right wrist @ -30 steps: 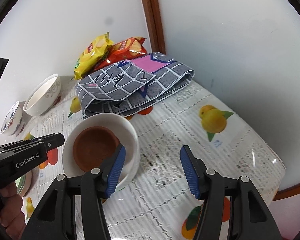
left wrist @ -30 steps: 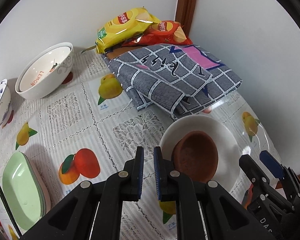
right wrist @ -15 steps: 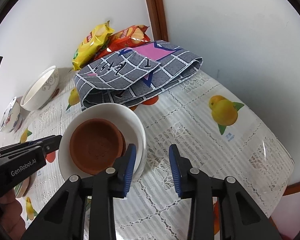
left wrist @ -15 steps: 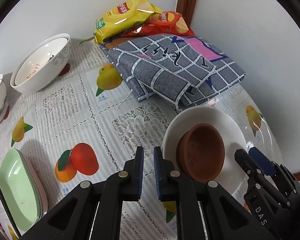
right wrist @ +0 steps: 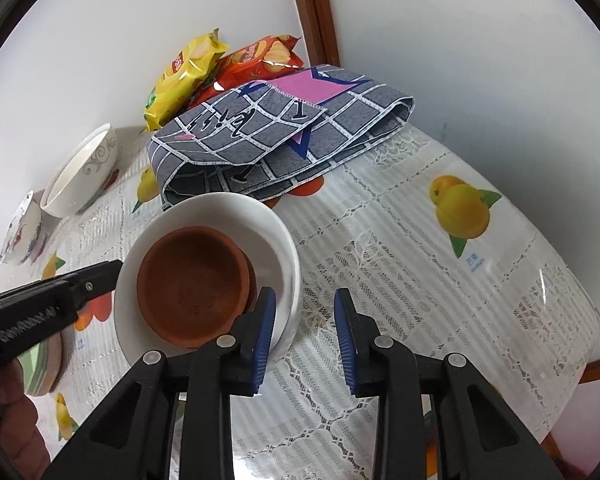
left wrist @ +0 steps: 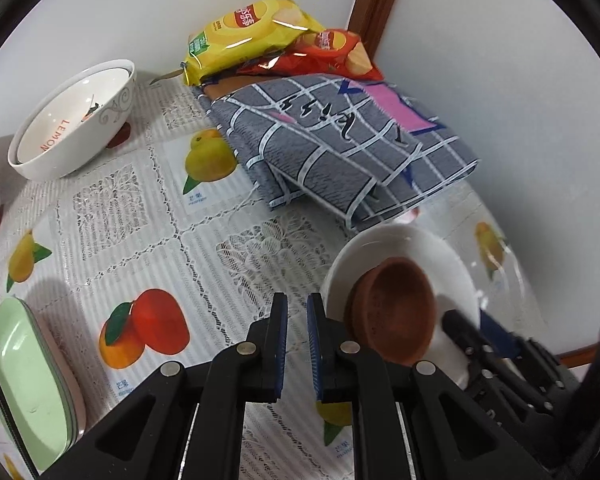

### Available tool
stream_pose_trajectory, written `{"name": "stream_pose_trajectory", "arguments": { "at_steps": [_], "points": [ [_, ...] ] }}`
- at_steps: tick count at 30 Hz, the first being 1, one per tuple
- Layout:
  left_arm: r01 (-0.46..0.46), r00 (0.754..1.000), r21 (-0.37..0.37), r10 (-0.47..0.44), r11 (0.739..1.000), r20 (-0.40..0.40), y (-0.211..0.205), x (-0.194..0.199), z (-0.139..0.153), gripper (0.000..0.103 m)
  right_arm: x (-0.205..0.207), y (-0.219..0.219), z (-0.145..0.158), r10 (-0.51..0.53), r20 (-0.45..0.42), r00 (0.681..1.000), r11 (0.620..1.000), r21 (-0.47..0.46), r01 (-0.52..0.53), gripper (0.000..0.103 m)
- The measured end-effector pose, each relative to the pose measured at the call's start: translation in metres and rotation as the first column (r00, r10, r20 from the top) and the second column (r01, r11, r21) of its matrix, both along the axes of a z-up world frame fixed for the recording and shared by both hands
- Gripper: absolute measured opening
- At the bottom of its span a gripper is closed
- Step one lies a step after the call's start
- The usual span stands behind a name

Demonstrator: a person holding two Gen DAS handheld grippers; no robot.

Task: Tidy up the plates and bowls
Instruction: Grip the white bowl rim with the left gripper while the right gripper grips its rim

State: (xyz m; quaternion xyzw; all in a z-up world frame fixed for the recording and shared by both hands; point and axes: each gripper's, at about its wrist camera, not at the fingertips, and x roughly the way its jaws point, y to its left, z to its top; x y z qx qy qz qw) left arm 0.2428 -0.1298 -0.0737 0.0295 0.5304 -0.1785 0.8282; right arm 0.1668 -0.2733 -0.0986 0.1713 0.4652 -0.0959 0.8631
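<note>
A white plate (right wrist: 260, 216) with a brown clay bowl (right wrist: 192, 284) in it is lifted and tilted; it also shows in the left wrist view (left wrist: 396, 240), with the brown bowl (left wrist: 396, 312). My right gripper (right wrist: 305, 332) has its jaws around the plate's near rim, left finger inside the rim. My left gripper (left wrist: 297, 348) is shut and empty, just left of the plate. A white LEMON bowl (left wrist: 72, 120), a blue-patterned bowl (right wrist: 20, 232) and stacked green and pink plates (left wrist: 24, 380) sit on the table to the left.
A folded grey checked cloth (left wrist: 340, 148) lies behind the plate, with yellow (left wrist: 244, 28) and red snack bags (left wrist: 328, 52) in the corner. White walls and a brown wooden post (right wrist: 316, 12) close the back. The table edge runs along the right (right wrist: 580, 340).
My right gripper has narrowed from wide open onto the plate's rim. The plate with the brown bowl has tilted and risen. My left gripper stays shut beside it.
</note>
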Motion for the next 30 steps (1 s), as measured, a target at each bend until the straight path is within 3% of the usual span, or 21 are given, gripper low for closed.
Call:
{"name": "stream_pose_trajectory", "arguments": {
  "at_steps": [10, 17, 22, 30],
  "points": [
    [0.035, 0.997, -0.115, -0.042, 0.993, -0.067, 0.006, 0.001, 0.005, 0.010, 0.000, -0.001, -0.001, 0.000, -0.005, 1.000, 1.000, 0.017, 0.000, 0.030],
    [0.024, 0.995, -0.086, -0.031, 0.996, -0.090, 0.002, 0.001, -0.004, 0.010, 0.001, 0.004, -0.001, 0.020, -0.008, 1.000, 1.000, -0.003, -0.020, 0.031],
    [0.034, 0.995, -0.058, -0.040, 0.998, -0.095, -0.002, 0.000, -0.010, 0.011, 0.003, 0.002, -0.004, 0.012, -0.015, 1.000, 1.000, -0.012, -0.012, 0.040],
    [0.040, 0.993, -0.027, -0.043, 0.999, -0.112, -0.006, 0.001, -0.020, 0.016, 0.003, -0.001, -0.007, 0.000, -0.017, 1.000, 1.000, -0.012, 0.000, 0.045]
  ]
}}
